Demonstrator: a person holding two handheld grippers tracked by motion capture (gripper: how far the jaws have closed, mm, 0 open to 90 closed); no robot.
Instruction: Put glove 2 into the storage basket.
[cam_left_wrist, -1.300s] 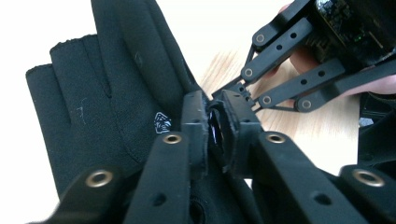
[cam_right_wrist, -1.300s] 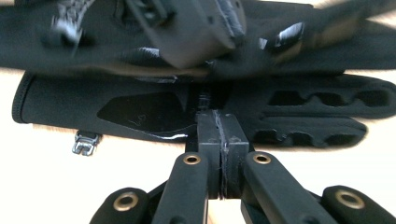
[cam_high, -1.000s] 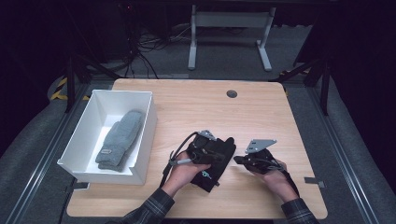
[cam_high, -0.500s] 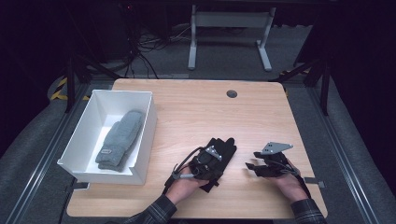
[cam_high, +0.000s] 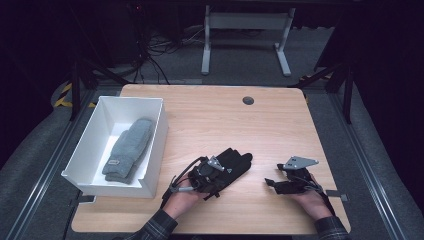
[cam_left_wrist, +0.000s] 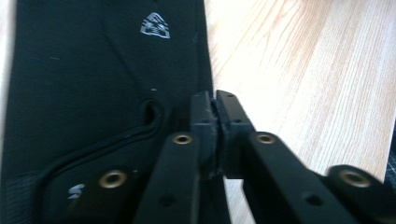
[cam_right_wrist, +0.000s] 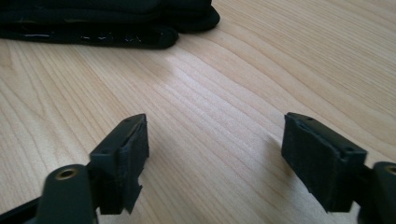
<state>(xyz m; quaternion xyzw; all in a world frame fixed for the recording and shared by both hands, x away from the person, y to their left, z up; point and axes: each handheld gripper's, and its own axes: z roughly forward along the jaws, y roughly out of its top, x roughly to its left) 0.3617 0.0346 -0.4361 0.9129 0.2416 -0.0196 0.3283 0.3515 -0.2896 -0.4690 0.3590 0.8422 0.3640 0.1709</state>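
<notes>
- My left gripper (cam_left_wrist: 215, 109) has its jaws pinched together on the edge of the black glove (cam_high: 235, 162), lying on the table (cam_high: 280, 120).
- My right gripper (cam_right_wrist: 215, 149) has jaws spread wide, apart from the glove.
- Grey mitten (cam_high: 127, 147) lies in the white bin (cam_high: 87, 145).

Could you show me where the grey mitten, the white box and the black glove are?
grey mitten (cam_high: 129, 148): high view, middle of its knitted body.
white box (cam_high: 159, 135): high view, its right wall beside the mitten.
black glove (cam_high: 239, 162): high view, the finger end on the table, past the left gripper.
</notes>
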